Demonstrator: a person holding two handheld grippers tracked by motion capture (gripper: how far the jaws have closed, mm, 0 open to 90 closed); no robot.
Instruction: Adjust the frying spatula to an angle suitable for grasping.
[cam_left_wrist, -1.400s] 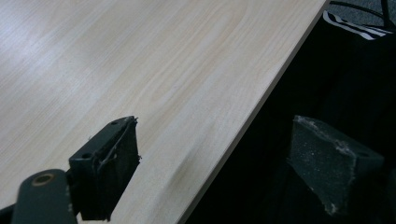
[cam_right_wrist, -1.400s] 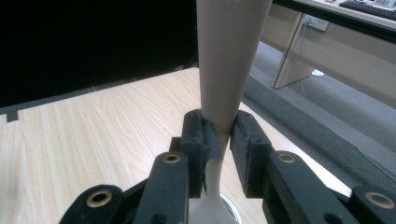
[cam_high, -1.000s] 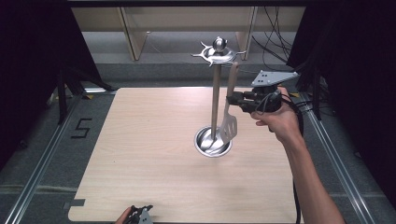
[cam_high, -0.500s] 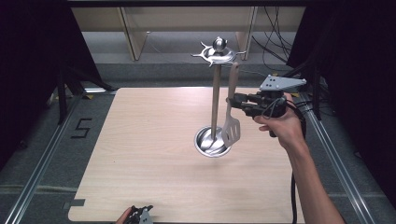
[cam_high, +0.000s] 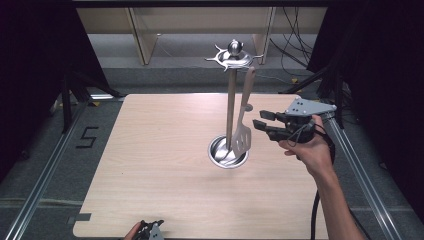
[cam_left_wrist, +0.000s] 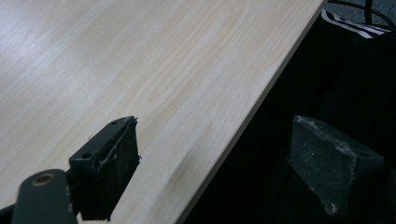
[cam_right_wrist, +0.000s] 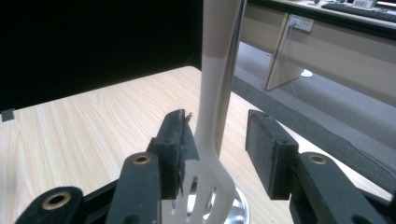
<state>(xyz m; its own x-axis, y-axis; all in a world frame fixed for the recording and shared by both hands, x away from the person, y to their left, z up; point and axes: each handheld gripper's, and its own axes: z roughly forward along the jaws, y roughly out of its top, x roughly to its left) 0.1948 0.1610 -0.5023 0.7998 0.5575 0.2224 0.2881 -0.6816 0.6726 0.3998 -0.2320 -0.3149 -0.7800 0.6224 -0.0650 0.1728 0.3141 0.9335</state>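
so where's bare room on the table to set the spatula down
The table is bare wood over its whole left half, from the rack across to the left edge, and along the near strip in front of the rack's base. It is crowded only at centre right, where the hanging spatula and the right tool sit close together.

left tool (cam_left_wrist: 224, 172): jaws apart, nothing between | over table (cam_left_wrist: 140, 70) edge
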